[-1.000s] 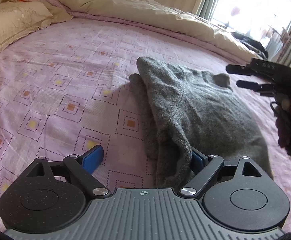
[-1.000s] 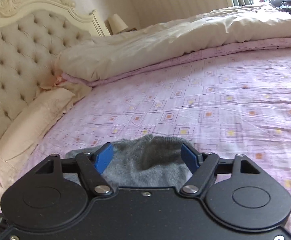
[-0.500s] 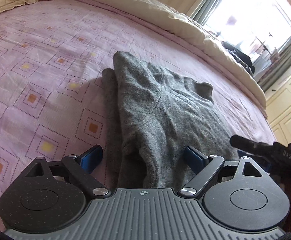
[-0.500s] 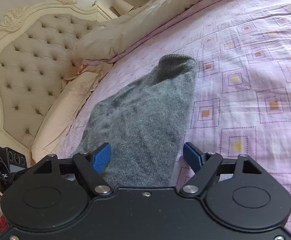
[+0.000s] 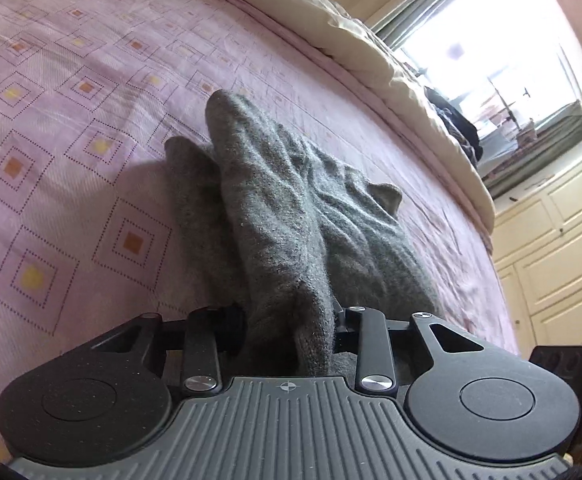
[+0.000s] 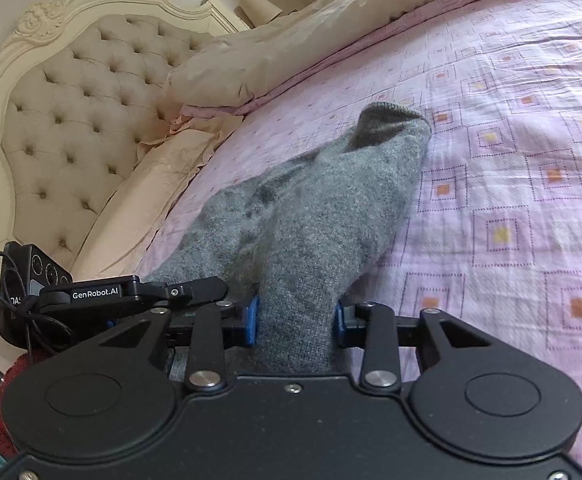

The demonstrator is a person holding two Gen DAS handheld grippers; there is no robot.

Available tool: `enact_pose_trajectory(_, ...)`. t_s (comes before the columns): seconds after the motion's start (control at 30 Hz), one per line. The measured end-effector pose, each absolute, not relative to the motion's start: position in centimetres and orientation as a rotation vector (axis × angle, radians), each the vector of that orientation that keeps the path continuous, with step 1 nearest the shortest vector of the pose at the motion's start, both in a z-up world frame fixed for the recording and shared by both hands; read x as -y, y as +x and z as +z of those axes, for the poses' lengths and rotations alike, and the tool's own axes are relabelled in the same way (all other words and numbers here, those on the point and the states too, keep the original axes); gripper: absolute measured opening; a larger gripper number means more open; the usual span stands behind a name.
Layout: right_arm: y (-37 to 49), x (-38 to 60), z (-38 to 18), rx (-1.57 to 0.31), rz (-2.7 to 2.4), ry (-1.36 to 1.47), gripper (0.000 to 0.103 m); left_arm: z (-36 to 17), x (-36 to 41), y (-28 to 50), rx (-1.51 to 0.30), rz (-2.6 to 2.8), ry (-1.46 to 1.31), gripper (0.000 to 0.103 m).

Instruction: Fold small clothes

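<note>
A grey knitted garment (image 5: 291, 216) lies folded lengthwise on the pink patterned bedsheet (image 5: 71, 120). My left gripper (image 5: 291, 320) is shut on its near edge, the cloth bunched between the jaws. In the right wrist view the same garment (image 6: 311, 208) stretches away from my right gripper (image 6: 296, 316), whose blue pads (image 6: 252, 318) are clamped on its other near edge. The left gripper (image 6: 131, 290) shows at the left of that view, beside the cloth.
A cream duvet (image 5: 371, 40) lies rolled along the far side of the bed. A tufted headboard (image 6: 71, 112) and pillows (image 6: 151, 192) are at the left in the right wrist view. Cream cabinets (image 5: 551, 248) and a bright window (image 5: 491, 60) stand beyond the bed.
Both grippers came down to the garment's near edges and closed on it. One second ago both were open.
</note>
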State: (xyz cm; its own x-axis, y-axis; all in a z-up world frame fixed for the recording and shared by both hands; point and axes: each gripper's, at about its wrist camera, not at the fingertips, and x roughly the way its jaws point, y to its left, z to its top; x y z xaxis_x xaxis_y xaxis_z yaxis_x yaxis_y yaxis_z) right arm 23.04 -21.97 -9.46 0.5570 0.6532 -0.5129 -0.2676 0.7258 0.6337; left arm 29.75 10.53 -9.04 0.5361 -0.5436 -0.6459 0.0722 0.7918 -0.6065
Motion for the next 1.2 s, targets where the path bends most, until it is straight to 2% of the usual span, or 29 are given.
enact_pose_trajectory(0.33,8.9,23.9,-9.3,-0.934,0.534,0.514,0.047,-8.0,-8.5,17.7,-1.010,-0.503,-0.499,0.032)
enact_pose_trajectory(0.5,4.6,23.4,-9.7,-0.913,0.443,0.411,0.059,-9.0,-7.7,11.6,-1.007,-0.488,-0.400,0.035)
enact_pose_trajectory(0.57,3.4,23.6,-9.4,-0.874,0.413,0.408,0.067,-9.1,-7.8,10.0,-0.959,-0.440,-0.342,0.039)
enact_pose_trajectory(0.63,2.4,23.8,-8.7,-0.828,0.385,0.384,0.069,-8.5,-7.9,8.7,-0.908,-0.385,-0.290,0.043)
enact_pose_trajectory(0.73,0.7,23.9,-7.6,-0.742,0.353,0.342,0.079,-6.5,-8.1,6.7,-0.814,-0.300,-0.203,0.044)
enact_pose_trajectory(0.83,-0.5,24.1,-6.9,-0.664,0.347,0.332,0.081,-4.1,-7.6,5.2,-0.694,-0.260,-0.107,0.045)
enact_pose_trajectory(0.9,-0.9,24.0,-6.6,-0.636,0.345,0.327,0.081,-3.0,-6.6,5.0,-0.631,-0.271,-0.061,0.054)
enact_pose_trajectory(0.93,-0.9,23.9,-6.6,-0.630,0.345,0.325,0.081,-2.7,-6.1,5.2,-0.612,-0.290,-0.044,0.055)
enact_pose_trajectory(1.2,-1.2,23.5,-7.0,-0.621,0.337,0.286,0.081,-4.1,-1.8,8.4,-0.560,-0.408,0.005,0.056)
